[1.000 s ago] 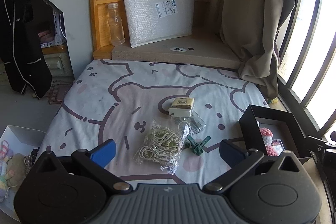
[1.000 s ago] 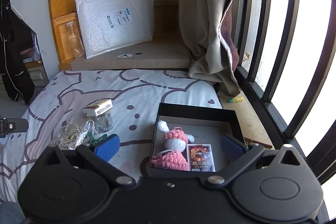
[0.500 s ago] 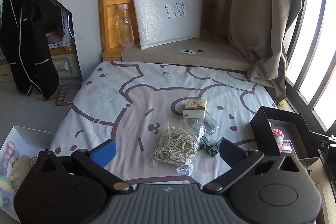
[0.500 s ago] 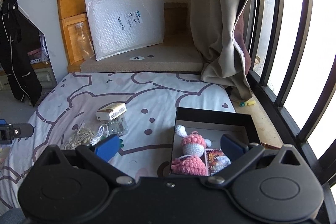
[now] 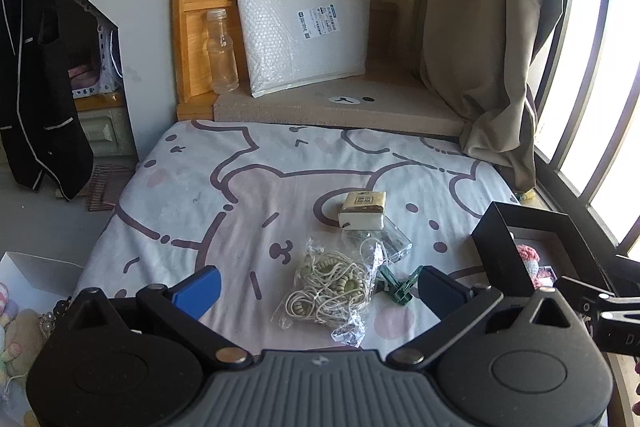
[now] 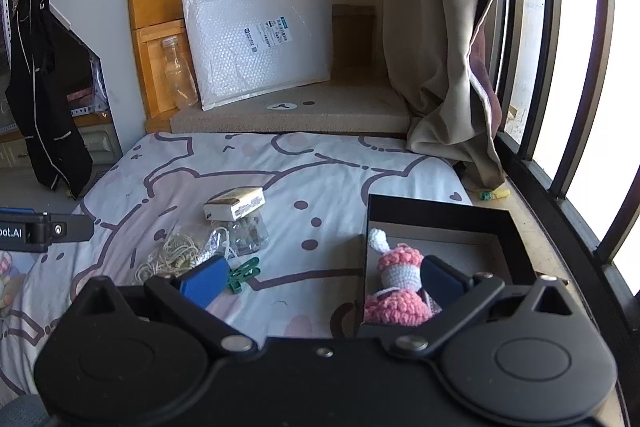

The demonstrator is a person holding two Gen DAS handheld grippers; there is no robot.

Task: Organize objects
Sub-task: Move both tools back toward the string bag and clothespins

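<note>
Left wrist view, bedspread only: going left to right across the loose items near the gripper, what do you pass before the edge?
Bag of cord → green clip → black box holding the pink crocheted doll.

Right tongs [image 6: 318,283] spread empty, crochet doll [image 6: 394,281] in black box [image 6: 440,214], possibly a card beneath
</note>
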